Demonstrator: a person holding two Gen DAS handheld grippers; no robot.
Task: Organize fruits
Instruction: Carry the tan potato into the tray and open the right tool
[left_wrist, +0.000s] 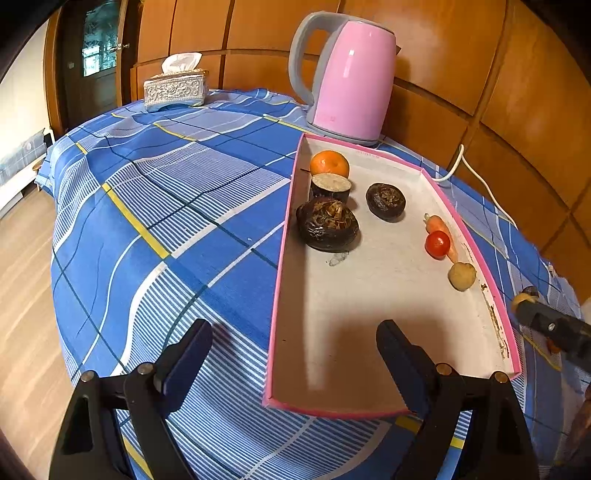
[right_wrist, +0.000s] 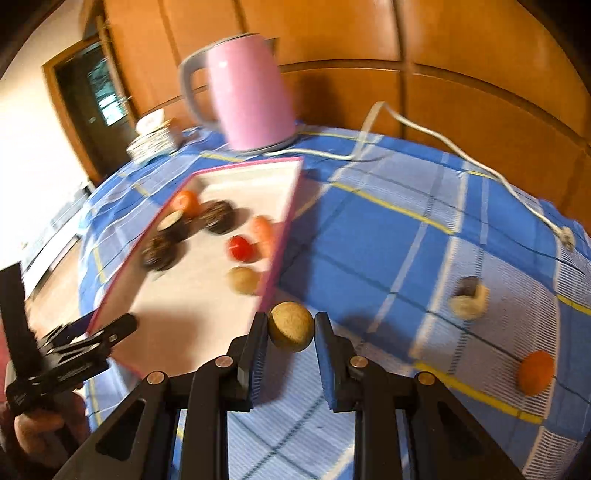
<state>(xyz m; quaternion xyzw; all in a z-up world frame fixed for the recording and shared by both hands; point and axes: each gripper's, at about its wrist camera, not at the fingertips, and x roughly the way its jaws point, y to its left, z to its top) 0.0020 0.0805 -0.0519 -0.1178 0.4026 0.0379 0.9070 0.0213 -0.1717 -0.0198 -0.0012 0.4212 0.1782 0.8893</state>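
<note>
Wooden wall panels (left_wrist: 461, 55) are backing a table under a blue plaid cloth (left_wrist: 166, 192) in the left wrist view. On the cloth a pink-rimmed tray (left_wrist: 280, 280) is lying in front of a pink kettle (left_wrist: 351, 77), with a tissue box (left_wrist: 175, 90) far off at the back. Inside the tray an orange (left_wrist: 330, 163), a cut dark fruit (left_wrist: 330, 185) and two dark brown fruits (left_wrist: 327, 223) are sitting along the left wall, while a small carrot (left_wrist: 439, 229), a cherry tomato (left_wrist: 437, 244) and a tan round fruit (left_wrist: 461, 276) are lying by the right wall. The left gripper (left_wrist: 295, 369) is hovering with jaws wide apart and empty, straddling the tray's near left wall.

Seen from the right wrist, blurred, the right gripper (right_wrist: 290, 330) is clamping a tan ball-shaped fruit (right_wrist: 290, 326) just beside the tray's near right corner. On the cloth to the right, a second orange (right_wrist: 535, 373) and a pale cut piece (right_wrist: 469, 297) are lying well apart. A white cord (right_wrist: 443, 147) is trailing from the kettle.
</note>
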